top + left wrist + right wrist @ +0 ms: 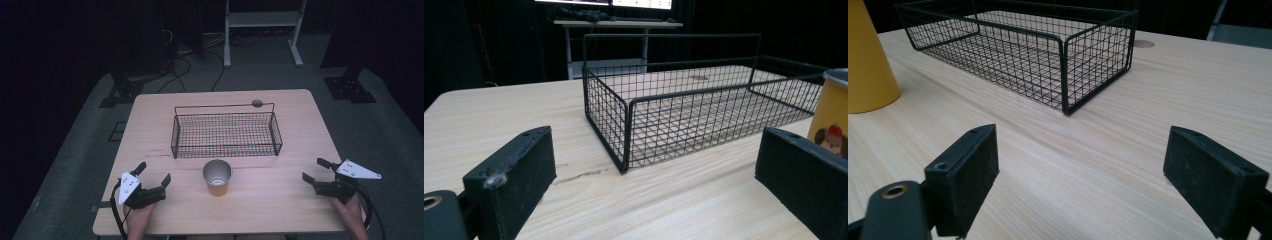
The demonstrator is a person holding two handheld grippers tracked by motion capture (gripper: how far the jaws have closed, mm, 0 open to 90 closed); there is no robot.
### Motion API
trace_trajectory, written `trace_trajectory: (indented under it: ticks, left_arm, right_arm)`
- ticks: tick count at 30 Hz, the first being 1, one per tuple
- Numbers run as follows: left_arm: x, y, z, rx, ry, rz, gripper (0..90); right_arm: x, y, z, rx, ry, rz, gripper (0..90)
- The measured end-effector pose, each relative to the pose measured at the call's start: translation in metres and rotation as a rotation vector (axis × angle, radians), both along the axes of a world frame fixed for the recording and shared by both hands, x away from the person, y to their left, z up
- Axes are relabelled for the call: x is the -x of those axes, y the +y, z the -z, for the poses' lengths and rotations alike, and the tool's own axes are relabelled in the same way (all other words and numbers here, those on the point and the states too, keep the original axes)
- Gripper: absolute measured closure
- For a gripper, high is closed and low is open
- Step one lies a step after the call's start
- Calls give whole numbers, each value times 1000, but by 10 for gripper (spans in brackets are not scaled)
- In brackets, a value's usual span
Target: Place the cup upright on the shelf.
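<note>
A yellow cup (217, 178) with a metal-looking inside stands upright at the table's front middle, just in front of a black wire basket (226, 134). My left gripper (153, 174) rests low at the front left, open, nothing between its jaws; its view has the basket (694, 115) ahead and the cup (831, 115) at the right edge. At the front right my right gripper (316, 170) is open and holds nothing; its view has the basket (1038, 50) ahead and the cup (868, 60) at the far left.
The light wooden table (150, 130) carries a small round grey cap (257, 103) at its far edge behind the basket. Beyond the table stand a white metal frame (262, 30), cables and dark stands on grey floor.
</note>
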State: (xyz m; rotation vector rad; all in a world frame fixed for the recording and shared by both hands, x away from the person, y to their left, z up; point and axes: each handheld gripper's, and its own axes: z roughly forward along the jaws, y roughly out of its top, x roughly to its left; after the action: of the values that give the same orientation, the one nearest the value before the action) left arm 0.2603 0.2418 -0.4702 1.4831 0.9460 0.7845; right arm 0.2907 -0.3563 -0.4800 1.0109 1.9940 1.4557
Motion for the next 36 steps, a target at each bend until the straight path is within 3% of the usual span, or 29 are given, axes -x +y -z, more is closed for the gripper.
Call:
trace_trajectory:
  ticks: [6,8,17,36]
  left_arm:
    - [1,-2,-1,-15,-8,2,22]
    - [1,-3,-2,5,-10,24,22]
    - [4,-7,-4,13,-27,74,22]
    - [7,-16,-5,-14,-34,135,19]
  right_arm:
    - [0,0,0,-1,1,3,137]
    - [0,0,0,2,0,4,136]
    - [0,1,0,7,3,7,136]
    - [0,1,0,12,5,8,136]
